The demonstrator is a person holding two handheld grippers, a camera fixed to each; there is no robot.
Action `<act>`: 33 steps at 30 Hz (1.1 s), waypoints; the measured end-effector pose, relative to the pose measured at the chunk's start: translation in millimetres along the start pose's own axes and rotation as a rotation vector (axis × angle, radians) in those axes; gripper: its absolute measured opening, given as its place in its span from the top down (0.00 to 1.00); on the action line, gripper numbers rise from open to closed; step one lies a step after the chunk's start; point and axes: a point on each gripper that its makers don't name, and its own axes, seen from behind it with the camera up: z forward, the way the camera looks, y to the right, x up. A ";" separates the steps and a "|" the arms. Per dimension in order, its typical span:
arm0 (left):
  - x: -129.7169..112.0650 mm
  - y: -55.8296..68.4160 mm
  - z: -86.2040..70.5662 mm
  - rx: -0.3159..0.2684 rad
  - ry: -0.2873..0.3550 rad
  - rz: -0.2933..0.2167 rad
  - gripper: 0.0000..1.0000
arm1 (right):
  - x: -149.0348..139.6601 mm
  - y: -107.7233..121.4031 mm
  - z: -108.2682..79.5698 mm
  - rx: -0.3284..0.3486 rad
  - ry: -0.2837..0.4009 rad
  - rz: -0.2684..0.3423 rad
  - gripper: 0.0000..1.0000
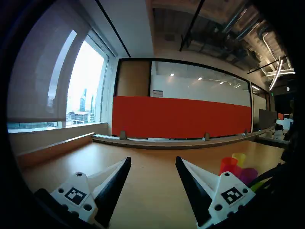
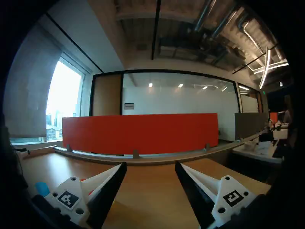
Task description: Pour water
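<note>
While left tool [image 1: 152, 158], right tool [image 2: 150, 164] gape empty, cups [image 1: 235, 168] stand nearby; sign [image 1: 157, 93] illegible.

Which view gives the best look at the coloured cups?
Left gripper view: the red cup, yellow cup and purple cup stand clustered on the desk, partly behind a finger. Right gripper view catches a blue object beside its finger; cup or not, cannot tell.

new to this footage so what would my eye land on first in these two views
The long bright red-orange partition panel across the back of the light wooden desk dominates both views. A cluster of red, yellow and purple plastic cups stands at the right of the left gripper view. Up close, the left gripper and right gripper are both open over the desk.
</note>
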 end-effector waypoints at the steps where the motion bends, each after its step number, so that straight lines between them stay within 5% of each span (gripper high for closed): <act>1: -0.7 0.1 -0.3 0.001 0.002 0.004 0.14 | -0.6 -0.2 -0.3 0.000 -0.003 0.000 0.02; 33: -32.1 4.0 -7.0 0.030 -0.026 0.052 0.14 | -7.1 10.5 -6.3 -0.025 -0.015 -0.003 0.02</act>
